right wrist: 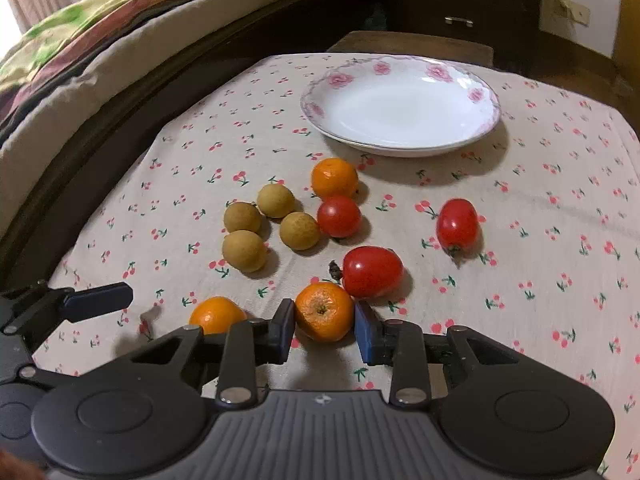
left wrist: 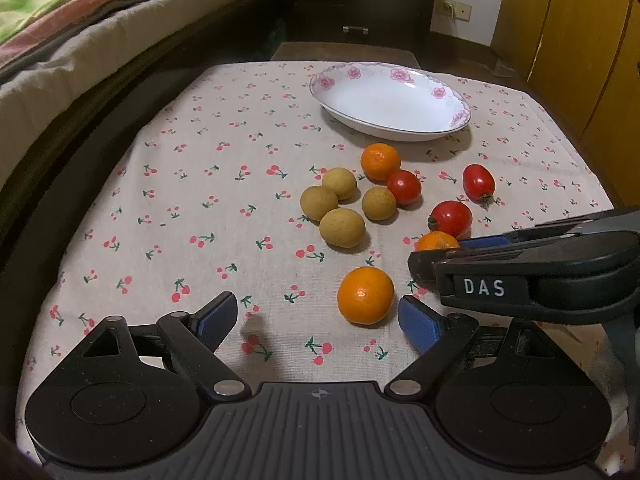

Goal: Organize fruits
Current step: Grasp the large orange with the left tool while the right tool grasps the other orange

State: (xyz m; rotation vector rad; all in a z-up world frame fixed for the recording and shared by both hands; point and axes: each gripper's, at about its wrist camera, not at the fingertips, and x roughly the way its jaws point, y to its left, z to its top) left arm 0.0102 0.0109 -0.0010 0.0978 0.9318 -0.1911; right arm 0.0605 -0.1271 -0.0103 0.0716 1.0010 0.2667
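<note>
The right gripper (right wrist: 325, 326) has its fingers nearly closed, while the left gripper (left wrist: 318, 316) is spread wide.

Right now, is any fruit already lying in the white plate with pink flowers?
No, the white plate is bare inside in the right wrist view, and all the fruits lie on the cherry-print cloth in front of it.

A home bedroom — a bed (left wrist: 80, 36) with a floral quilt (right wrist: 120, 4) runs along the left edge of a cherry-print tablecloth (left wrist: 200, 200), a dark drawer chest (left wrist: 356, 0) beyond its far edge.
</note>
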